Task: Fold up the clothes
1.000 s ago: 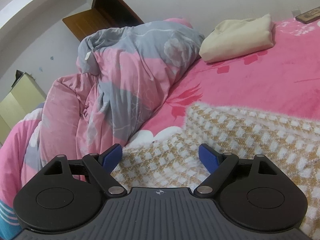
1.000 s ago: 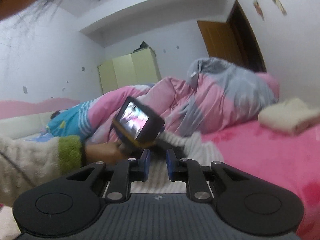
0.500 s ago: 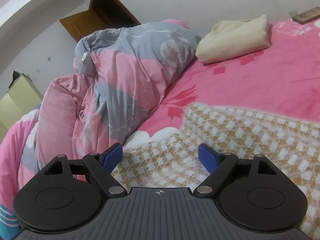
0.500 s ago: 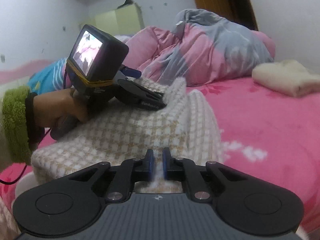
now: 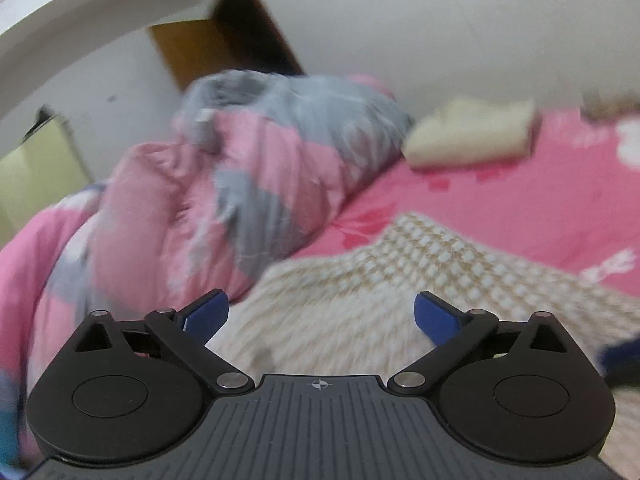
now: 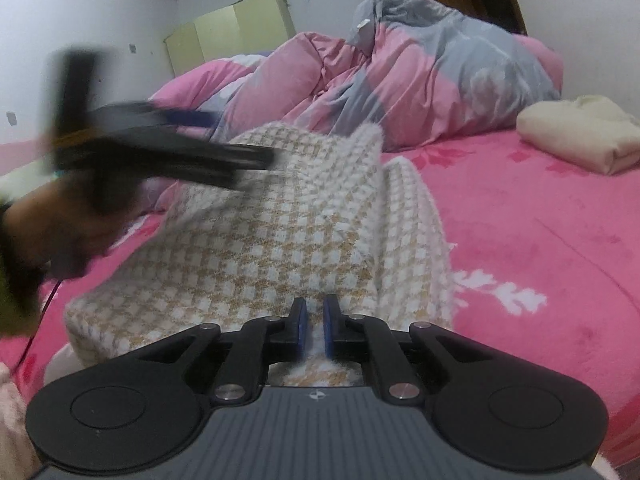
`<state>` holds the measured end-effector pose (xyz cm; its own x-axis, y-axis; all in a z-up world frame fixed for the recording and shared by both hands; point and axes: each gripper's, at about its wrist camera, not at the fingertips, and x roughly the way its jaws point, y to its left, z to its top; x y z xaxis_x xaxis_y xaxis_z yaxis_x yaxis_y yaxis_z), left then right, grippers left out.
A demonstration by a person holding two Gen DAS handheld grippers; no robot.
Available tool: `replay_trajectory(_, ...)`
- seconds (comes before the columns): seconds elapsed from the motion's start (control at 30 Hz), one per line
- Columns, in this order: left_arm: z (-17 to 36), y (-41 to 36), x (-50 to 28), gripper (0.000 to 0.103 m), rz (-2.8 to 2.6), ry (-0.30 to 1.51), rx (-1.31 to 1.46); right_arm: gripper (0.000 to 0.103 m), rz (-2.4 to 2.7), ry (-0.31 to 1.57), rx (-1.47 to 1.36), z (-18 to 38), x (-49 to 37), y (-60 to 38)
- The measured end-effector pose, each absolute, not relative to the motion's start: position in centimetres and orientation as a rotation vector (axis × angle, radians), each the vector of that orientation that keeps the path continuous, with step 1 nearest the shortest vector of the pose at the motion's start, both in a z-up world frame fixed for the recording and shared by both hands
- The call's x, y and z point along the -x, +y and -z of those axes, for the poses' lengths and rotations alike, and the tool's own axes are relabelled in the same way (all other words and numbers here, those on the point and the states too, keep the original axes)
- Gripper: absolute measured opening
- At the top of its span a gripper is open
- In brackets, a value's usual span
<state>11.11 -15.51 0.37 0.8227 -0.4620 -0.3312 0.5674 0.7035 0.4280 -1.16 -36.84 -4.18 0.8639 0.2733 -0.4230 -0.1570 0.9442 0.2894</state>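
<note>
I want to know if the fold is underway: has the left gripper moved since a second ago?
Yes. The left gripper, fingers apart, has tipped upward: the cream folded cloth sits lower in its view and more wall shows.

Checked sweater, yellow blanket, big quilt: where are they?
checked sweater [image 6: 304,220], right wrist view, middle of its raised fold
yellow blanket [image 6: 580,136], right wrist view, its top
quilt [image 6: 420,80], right wrist view, pink middle

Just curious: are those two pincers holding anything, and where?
The right gripper pinches the near edge of the tan-and-white checked knitted garment. The left gripper is open, holding nothing.
</note>
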Motion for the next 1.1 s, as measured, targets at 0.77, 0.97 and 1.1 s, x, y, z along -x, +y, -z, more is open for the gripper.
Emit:
replay_trajectory(0.77,8.2,-8.0,-0.9,0.096,0.533,0.285,-0.309,0.007,-0.149,0.530,-0.166,3.3,1.0,-34.7)
replay_trajectory(0.97,8.6,-8.3,-1.0,0.096,0.480,0.237,-0.333,0.007,-0.130,0.533,-0.131,3.3,1.0,-34.1)
replay_trajectory(1.1,8.4,-7.8,-0.3,0.095,0.392,0.191,-0.389,0.007,-0.134,0.534,-0.102,3.3,1.0,-33.8)
